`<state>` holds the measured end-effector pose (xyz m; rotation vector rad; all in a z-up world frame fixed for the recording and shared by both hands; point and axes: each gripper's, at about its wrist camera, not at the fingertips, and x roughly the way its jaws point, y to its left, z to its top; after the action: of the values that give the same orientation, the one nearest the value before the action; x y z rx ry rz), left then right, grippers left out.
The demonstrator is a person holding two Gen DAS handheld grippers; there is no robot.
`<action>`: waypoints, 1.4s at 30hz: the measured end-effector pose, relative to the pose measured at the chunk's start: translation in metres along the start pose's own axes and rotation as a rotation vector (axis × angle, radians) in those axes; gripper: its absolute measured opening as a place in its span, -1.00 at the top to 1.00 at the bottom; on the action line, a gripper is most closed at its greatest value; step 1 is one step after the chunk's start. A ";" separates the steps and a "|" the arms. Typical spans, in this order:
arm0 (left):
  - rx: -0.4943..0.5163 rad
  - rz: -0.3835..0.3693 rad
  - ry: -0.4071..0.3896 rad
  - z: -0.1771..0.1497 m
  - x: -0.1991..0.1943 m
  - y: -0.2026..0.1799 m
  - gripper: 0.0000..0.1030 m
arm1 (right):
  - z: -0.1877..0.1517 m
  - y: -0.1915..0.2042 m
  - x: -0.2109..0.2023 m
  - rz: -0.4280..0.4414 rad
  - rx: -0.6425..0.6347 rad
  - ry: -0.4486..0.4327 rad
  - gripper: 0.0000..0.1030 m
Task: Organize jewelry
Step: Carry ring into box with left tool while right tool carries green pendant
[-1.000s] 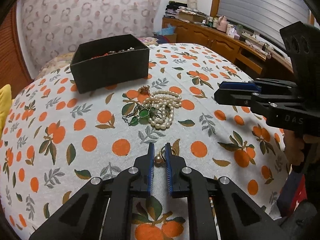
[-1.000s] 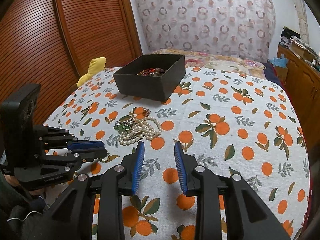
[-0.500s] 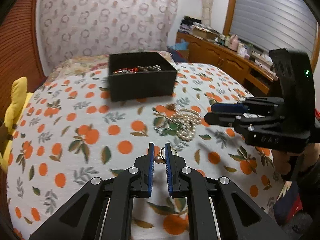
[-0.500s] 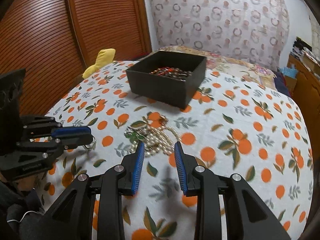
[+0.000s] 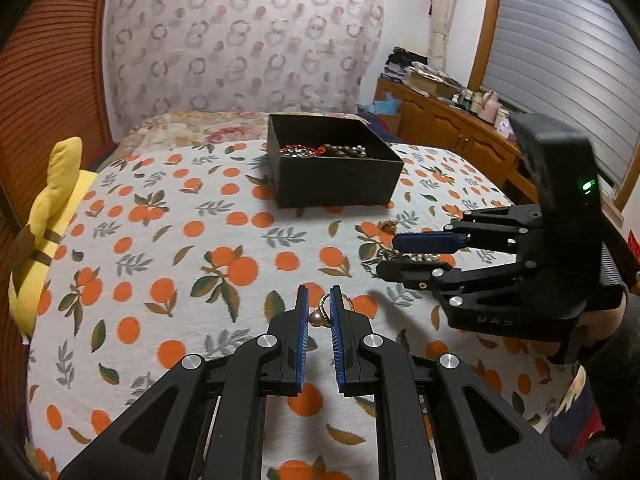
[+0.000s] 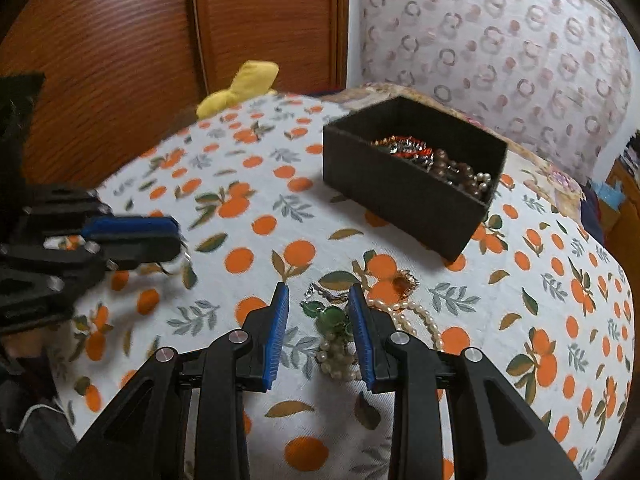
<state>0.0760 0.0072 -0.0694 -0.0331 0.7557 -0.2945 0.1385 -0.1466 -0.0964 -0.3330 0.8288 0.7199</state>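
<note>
Left gripper [image 5: 318, 308] pinching a ring [image 5: 325, 312]; right gripper [image 6: 318, 300] parted over the jewelry pile.

The ring, with its pearl bead, sits clamped between the left pads above the orange-print sheet [image 5: 168, 248]. The right jaws stand apart, holding nothing, with a green pendant [image 6: 330, 318] and pearl strand [image 6: 416, 316] on the sheet beneath them. The black box [image 5: 336, 178], holding beads, stands farther back. 1 yellow toy [image 5: 44, 220] lies at the bed's left edge.

The bedspread [image 5: 168, 240] is white, printed with orange fruits and green-brown leaves. The box [image 5: 340, 180] is black, with red and bronze beads inside. The pearl necklace [image 6: 404, 316] is cream, beside green stones [image 6: 328, 316]. Both grippers are black with blue jaw pads. A yellow plush [image 5: 48, 208] lies at the bed's edge.
</note>
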 end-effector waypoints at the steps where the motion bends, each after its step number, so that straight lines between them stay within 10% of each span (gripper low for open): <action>1: -0.003 0.000 0.000 -0.001 0.000 0.001 0.82 | 0.000 0.001 0.001 -0.004 -0.010 0.004 0.35; 8: -0.008 -0.001 -0.003 -0.002 -0.001 0.004 0.82 | -0.004 0.013 0.003 -0.054 -0.091 0.014 0.36; 11: -0.009 0.000 -0.008 -0.002 -0.002 0.005 0.82 | -0.005 0.010 0.002 -0.050 -0.085 0.013 0.71; 42: 0.022 -0.003 -0.099 0.081 0.010 0.001 0.82 | 0.066 -0.042 -0.084 0.002 0.021 -0.269 0.73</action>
<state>0.1380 -0.0009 -0.0176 -0.0283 0.6538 -0.3016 0.1659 -0.1794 0.0106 -0.2107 0.5812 0.7393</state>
